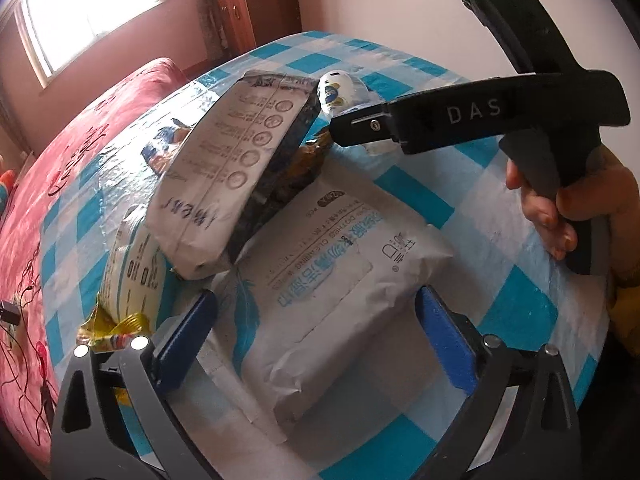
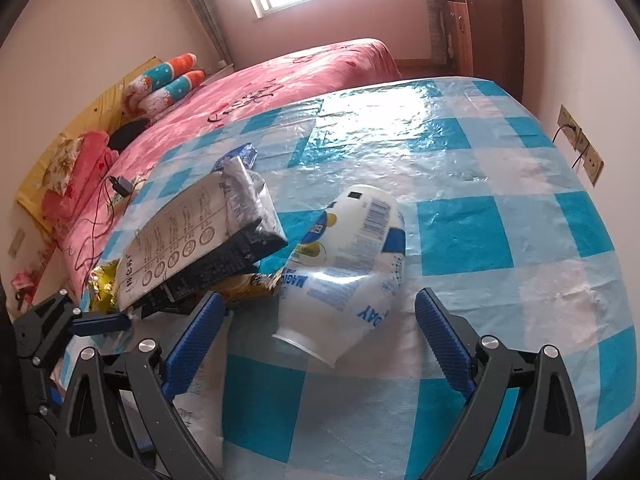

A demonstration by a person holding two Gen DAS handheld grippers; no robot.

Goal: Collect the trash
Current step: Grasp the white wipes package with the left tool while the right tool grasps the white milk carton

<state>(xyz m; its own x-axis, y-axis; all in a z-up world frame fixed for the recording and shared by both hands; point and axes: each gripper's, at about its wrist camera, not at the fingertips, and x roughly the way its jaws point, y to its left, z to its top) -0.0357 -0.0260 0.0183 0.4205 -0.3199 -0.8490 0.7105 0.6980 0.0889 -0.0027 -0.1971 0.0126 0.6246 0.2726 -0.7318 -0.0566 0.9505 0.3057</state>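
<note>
Your left gripper [image 1: 316, 332] stands with its jaws wide apart over the white wipes pack [image 1: 340, 280], which lies flat on the checked table [image 1: 516, 308] between the two blue pads without either pad pressing on it. Take that pack as your landmark. Leaning on its far edge is the grey-and-black pouch [image 1: 228, 168], tilted up on end, with a dark gold wrapper [image 1: 308, 164] wedged under it against the pack. To the pack's left sits a pale printed bag [image 1: 132, 272], and a crumpled gold foil piece [image 1: 108, 328] lies just in front of that bag, at the table's edge. Beyond the pack's far corner lies the white-and-blue plastic bag [image 1: 340, 92] (in the right wrist view it shows clearly as a crumpled empty bag). Your right gripper [image 2: 320, 336] hangs over that bag with its jaws also spread apart, nothing clamped. Your right hand [image 1: 560, 208] grips its handle, to the pack's right. Behind the table the pink bed [image 2: 280, 80] runs toward the window.
</note>
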